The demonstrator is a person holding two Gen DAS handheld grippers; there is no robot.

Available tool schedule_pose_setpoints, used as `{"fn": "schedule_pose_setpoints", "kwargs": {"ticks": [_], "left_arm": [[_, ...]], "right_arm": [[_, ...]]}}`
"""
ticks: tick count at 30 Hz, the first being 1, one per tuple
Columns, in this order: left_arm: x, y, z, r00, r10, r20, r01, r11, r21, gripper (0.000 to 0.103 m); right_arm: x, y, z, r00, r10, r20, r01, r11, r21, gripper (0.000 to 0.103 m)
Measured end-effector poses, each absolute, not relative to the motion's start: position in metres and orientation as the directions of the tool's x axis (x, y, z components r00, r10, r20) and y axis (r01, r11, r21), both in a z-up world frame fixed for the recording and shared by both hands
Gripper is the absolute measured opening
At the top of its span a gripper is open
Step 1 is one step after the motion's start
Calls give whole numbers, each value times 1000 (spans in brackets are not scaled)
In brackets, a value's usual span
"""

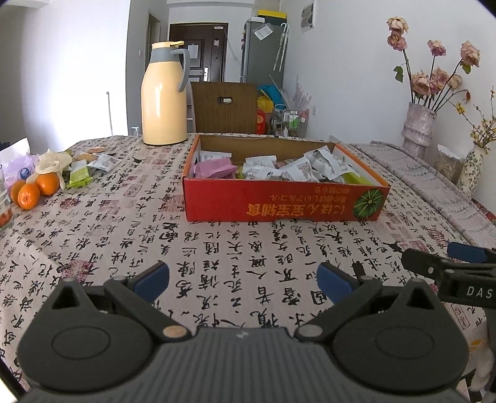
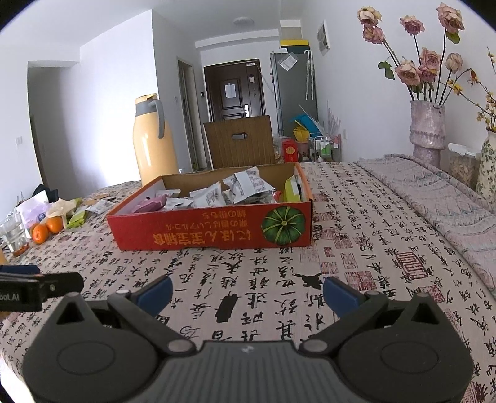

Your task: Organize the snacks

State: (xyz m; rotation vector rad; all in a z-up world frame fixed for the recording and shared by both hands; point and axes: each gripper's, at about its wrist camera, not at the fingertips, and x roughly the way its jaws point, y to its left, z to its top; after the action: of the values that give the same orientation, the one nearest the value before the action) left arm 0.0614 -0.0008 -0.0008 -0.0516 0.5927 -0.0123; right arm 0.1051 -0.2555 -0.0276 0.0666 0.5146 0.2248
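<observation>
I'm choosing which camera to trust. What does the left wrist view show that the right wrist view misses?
Only the left wrist view shows the right gripper, at its right edge. Only the right wrist view shows the left gripper, plus a ceiling lamp. Both show the red box of snacks, yellow jug, oranges and vase of flowers.

Bench (image 1: 124,223) under a calligraphy-print cloth

A red cardboard box (image 1: 279,204) of snack packets sits mid-bench; a yellow thermos jug (image 1: 164,99) stands behind it; oranges (image 1: 29,193), loose packets (image 1: 80,176) and a glass (image 2: 14,237) lie far left.
</observation>
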Motion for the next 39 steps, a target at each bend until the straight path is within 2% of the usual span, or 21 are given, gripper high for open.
{"fn": "schedule_pose_setpoints", "kwargs": {"ticks": [39], "left_arm": [[61,-2,-1,829,-28,-559,-2,999,-53,103]], "right_arm": [[104,-255,-31,842,230,-488,-197,973,119,103]]}}
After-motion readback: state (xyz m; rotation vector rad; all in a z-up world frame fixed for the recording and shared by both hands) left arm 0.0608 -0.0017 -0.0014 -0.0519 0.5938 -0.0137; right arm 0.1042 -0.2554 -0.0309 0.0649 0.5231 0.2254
